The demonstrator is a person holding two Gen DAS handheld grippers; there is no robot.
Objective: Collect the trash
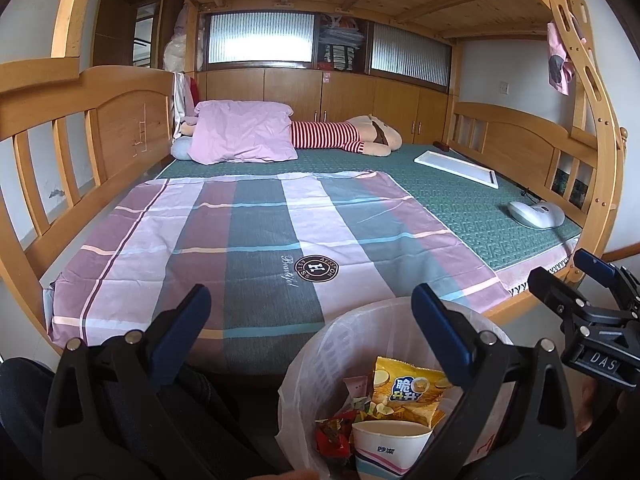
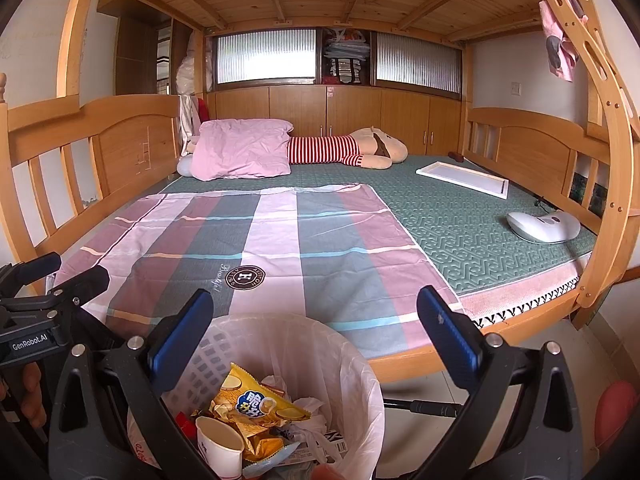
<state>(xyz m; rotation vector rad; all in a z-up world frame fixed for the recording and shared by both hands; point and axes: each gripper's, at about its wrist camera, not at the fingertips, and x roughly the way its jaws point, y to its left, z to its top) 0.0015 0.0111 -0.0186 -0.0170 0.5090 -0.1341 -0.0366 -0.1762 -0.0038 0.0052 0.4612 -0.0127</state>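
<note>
Trash sits in the bin (image 2: 280,360) already: a crinkled yellow snack bag (image 2: 256,404), a white paper cup (image 2: 220,444) standing upright and bright candy wrappers (image 1: 332,436), all inside a thin translucent liner over a perforated plastic basket at the foot of the wooden bunk bed (image 1: 48,120). Left gripper (image 1: 308,320) hangs spread wide and empty above the rim, and the right gripper (image 2: 316,320) is just as open, holding nothing. On the smooth striped sheet (image 1: 248,248) and the embossed green mat (image 2: 460,216) I can spot no litter, so collecting looks nearly finished.
</note>
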